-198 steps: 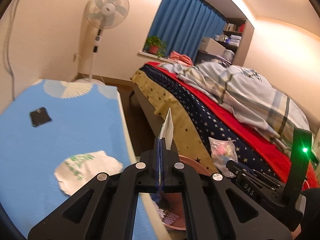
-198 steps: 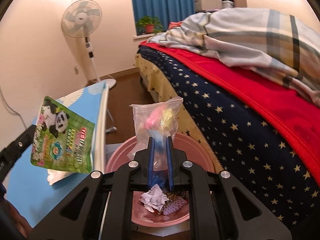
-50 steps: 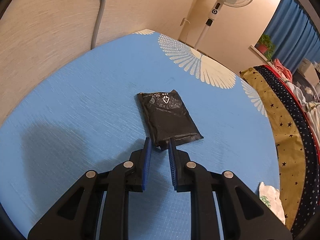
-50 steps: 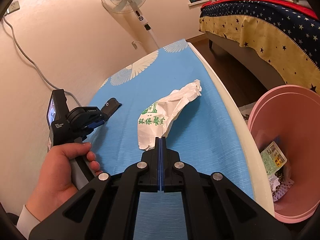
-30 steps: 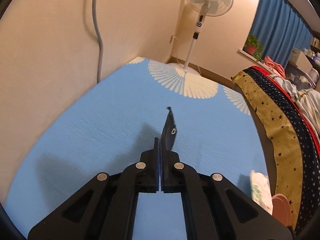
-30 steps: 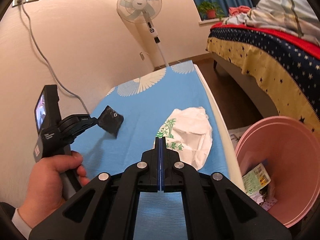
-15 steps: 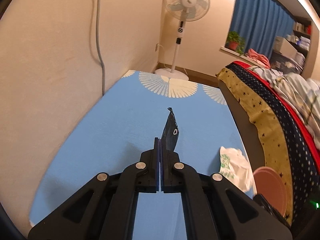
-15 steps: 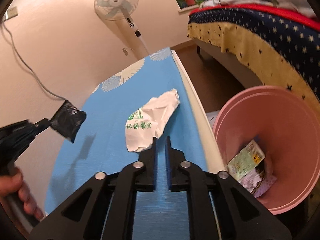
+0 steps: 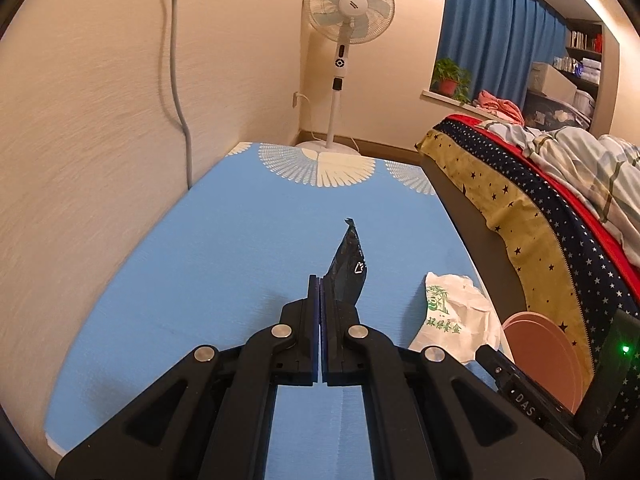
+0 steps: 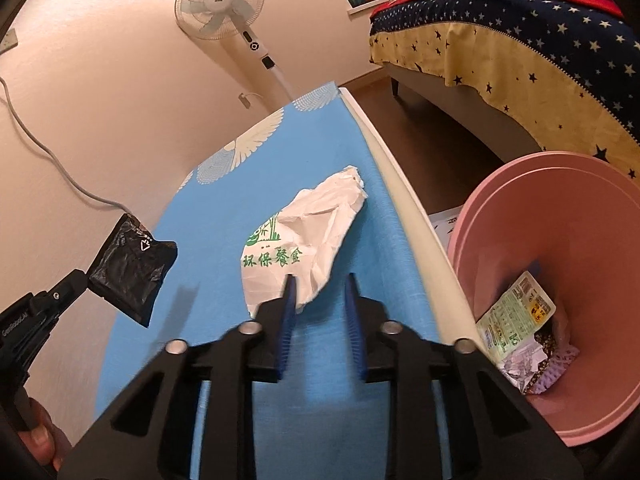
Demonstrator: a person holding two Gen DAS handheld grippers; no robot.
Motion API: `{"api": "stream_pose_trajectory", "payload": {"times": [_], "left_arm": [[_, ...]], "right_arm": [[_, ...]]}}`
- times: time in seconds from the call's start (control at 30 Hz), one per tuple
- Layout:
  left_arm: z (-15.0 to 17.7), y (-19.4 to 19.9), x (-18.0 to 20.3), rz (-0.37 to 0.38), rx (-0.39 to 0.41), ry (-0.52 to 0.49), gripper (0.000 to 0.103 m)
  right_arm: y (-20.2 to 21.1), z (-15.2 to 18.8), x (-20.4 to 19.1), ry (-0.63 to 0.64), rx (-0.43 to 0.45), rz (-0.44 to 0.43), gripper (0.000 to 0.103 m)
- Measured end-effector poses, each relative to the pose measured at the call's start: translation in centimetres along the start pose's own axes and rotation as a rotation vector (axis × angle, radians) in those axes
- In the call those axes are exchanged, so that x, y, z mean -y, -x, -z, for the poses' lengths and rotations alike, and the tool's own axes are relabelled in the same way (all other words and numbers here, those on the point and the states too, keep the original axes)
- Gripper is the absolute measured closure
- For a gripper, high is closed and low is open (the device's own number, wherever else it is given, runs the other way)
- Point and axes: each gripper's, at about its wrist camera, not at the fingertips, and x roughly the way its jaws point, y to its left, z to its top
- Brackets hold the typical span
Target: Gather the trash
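My left gripper point(image 9: 321, 292) is shut on a black plastic packet point(image 9: 349, 266) and holds it lifted above the blue table point(image 9: 224, 248); the packet also shows in the right wrist view point(image 10: 132, 268). My right gripper point(image 10: 320, 292) is open and empty, its fingers just in front of a crumpled white bag with green print point(image 10: 308, 236), which lies on the table near its right edge and also shows in the left wrist view point(image 9: 452, 316). A pink bin point(image 10: 580, 216) with several wrappers inside stands on the floor to the right of the table.
A standing fan point(image 9: 348, 28) is beyond the table's far end. A bed with a starred cover point(image 9: 532, 200) runs along the right, with a strip of dark floor point(image 10: 432, 136) between it and the table. A wall with a grey cable point(image 9: 176, 60) is on the left.
My right gripper has opened from shut and moved close to the white bag. My left gripper closed on the black packet, lifted it off the table and drew it back.
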Motion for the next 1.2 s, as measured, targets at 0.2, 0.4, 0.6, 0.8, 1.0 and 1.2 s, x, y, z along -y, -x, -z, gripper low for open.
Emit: {"api": "stream_pose_trajectory", "payload": {"times": [0.2, 0.4, 0.6, 0.8, 1.0, 1.2], "left_arm": [[0.1, 0.0, 0.5, 0.009, 0.003, -0.013, 0.103], [0.1, 0.7, 0.6, 0.020, 0.014, -0.010, 0.103], [0.1, 1.8, 0.9, 0.035, 0.027, -0.014, 0.103], [0.2, 2.6, 1.4, 0.057, 0.035, -0.018, 0.103], [0.7, 3.6, 2.6, 0.090, 0.044, -0.036, 0.103], [1.6, 3.8, 5.2, 0.133, 0.036, -0.078, 0.103]], "right_arm": [[0.6, -0.6, -0.5, 0.035, 0.032, 0.010, 0.100], [2.8, -1.6, -2.1, 0.131, 0.088, 0.017, 0.101], [5.8, -2.4, -3.3, 0.227, 0.131, 0.047, 0.101], [8.6, -3.2, -3.6, 0.290, 0.161, 0.109, 0.101], [11.2, -3.4, -2.9, 0.316, 0.189, 0.188, 0.101], [13.3, -3.4, -1.6, 0.341, 0.209, 0.272, 0.101]]}}
